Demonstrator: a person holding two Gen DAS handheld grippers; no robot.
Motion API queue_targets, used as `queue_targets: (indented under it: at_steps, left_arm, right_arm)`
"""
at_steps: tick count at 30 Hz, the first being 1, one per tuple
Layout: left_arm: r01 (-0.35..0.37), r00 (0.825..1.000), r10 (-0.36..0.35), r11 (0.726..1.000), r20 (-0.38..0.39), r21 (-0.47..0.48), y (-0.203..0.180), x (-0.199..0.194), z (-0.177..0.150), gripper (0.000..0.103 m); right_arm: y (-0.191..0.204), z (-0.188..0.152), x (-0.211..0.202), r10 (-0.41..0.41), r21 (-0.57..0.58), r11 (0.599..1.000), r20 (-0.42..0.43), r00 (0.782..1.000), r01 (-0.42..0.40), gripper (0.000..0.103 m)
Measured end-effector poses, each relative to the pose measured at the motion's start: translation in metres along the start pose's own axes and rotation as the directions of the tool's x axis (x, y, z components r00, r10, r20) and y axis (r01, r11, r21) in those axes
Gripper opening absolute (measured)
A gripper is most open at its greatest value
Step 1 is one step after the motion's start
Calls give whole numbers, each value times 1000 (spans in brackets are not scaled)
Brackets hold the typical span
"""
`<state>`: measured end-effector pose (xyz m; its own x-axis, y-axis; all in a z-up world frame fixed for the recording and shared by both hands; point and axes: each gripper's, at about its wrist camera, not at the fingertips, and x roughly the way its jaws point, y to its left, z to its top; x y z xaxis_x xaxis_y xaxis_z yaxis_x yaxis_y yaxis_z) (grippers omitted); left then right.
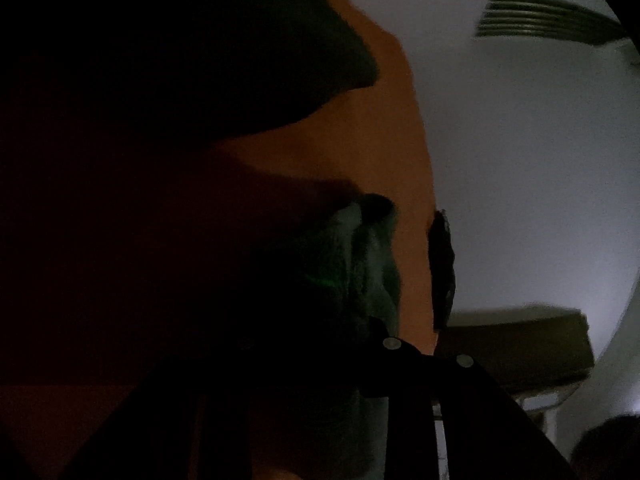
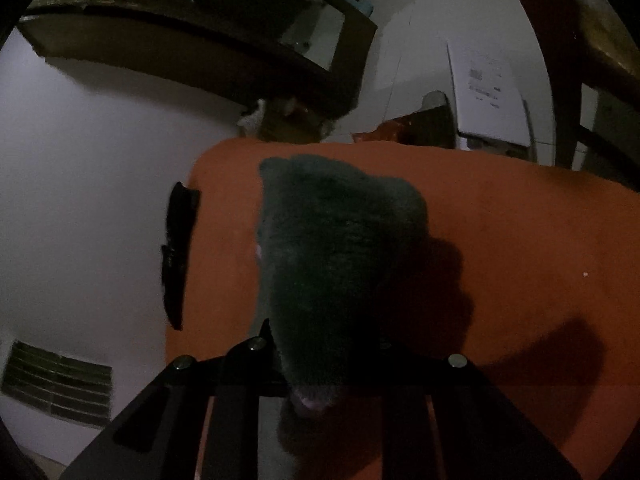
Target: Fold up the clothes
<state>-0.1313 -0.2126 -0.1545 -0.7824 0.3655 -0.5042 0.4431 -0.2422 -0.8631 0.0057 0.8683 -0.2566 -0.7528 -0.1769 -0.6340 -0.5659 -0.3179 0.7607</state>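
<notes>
1. We are looking at a dim room with pale walls; a dark cabinet [image 2: 224,40] is hanging or standing behind, a vent grille [image 2: 56,384] is sitting in the wall, and a white appliance with a label [image 2: 488,96] is standing at the far side.
2. We are working over an orange surface [image 2: 500,240], most likely a covered desk. It is looking flat and a little rough, so cloth should not be sliding much on it. A narrow black object [image 2: 178,256] is hanging at its left edge; we cannot tell what it is.
3. We are holding a dark grey-green garment [image 2: 336,248], fuzzy like fleece or knit. It is rising from the surface toward the right gripper [image 2: 320,364], so part of it is lifted and the rest is draping below. We are judging it soft, light and limp, not fragile. It will be sagging between the holds, so taking it at corners or along a hem is seeming best.
4. The jaws of the right gripper are pinching the garment.
5. In the left view the cloth is bunching close in front of the left gripper [image 1: 400,344]; there it is too dark, and we cannot tell how those jaws are standing.
</notes>
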Motion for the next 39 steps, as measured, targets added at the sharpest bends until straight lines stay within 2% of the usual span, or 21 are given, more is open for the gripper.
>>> queue_targets:
  at_steps: [3,5,6,7,9,10,11,14,17,18,19,20,23,26,28,29,31,34,35,37,39]
  left_arm:
    - [-5,1000,4,999,-18,-44,8,7,-1,30]
    - [-14,1000,13,1000,-20,-26,4,7,-3,31]
    - [-23,999,23,999,-23,-34,4,10,-3,37]
    - [-39,999,37,998,-33,-58,6,9,-2,49]
    - [-53,998,49,993,-42,-106,14,4,-2,63]
    - [-55,998,50,991,-42,-121,16,1,-2,67]
    - [-60,998,57,993,-40,-99,10,3,-4,70]
    - [-78,997,78,996,-17,-32,-5,8,-8,77]
    - [-76,997,76,997,33,9,-13,9,-11,72]
    - [-76,996,75,997,49,23,-15,9,-12,44]
    - [-76,995,74,996,66,37,-18,9,-14,30]
    - [-76,994,72,996,82,51,-20,10,-15,30]
    - [-79,990,67,993,127,91,-26,10,-17,29]
    - [-66,993,56,994,107,89,-17,7,-15,29]
    - [-52,995,44,995,94,82,-13,5,-13,30]
    - [-46,995,39,996,87,79,-11,5,-12,30]
    - [-32,997,27,997,73,71,-6,3,-9,30]
    - [-6,998,2,998,55,66,-2,1,-6,30]
    - [32,997,-38,995,60,95,-12,0,-4,30]
    - [76,994,-87,983,61,168,-25,-2,-4,30]
    - [47,997,-59,977,53,209,-22,3,-1,30]
  right_arm:
    - [-14,3,5,-17,38,999,-32,999,18,17]
    - [-17,5,6,-8,47,999,-45,999,10,18]
    - [-15,8,8,-16,33,999,-61,998,18,20]
    - [-14,10,10,-26,18,999,-76,997,27,25]
    - [-24,18,14,-39,59,997,-120,992,46,29]
    - [-30,22,17,-44,80,995,-141,989,56,30]
    - [-26,23,15,-59,44,997,-133,989,65,30]
    - [-16,24,11,-101,-67,993,-103,990,94,41]
    - [-6,27,8,-139,-154,980,-65,988,128,44]
    - [-3,29,9,-151,-166,976,-49,987,141,37]
    - [7,29,5,-139,-200,971,-21,990,132,23]
    - [17,29,1,-126,-235,964,7,992,124,23]
    - [12,31,2,-100,-273,957,4,995,98,22]
    - [7,32,4,-75,-310,948,-1,997,71,22]
    - [-19,40,26,-114,-290,953,-70,991,89,23]
    - [-27,42,29,-90,-264,962,-88,992,64,24]
    - [-18,43,21,-69,-273,961,-79,994,45,24]
    - [22,36,-8,-46,-395,918,-14,999,37,24]
    - [34,33,-16,-28,-424,905,1,1000,26,24]
    - [59,29,-34,93,-472,879,15,996,-75,23]
    - [72,30,-38,192,-502,850,10,981,-161,23]
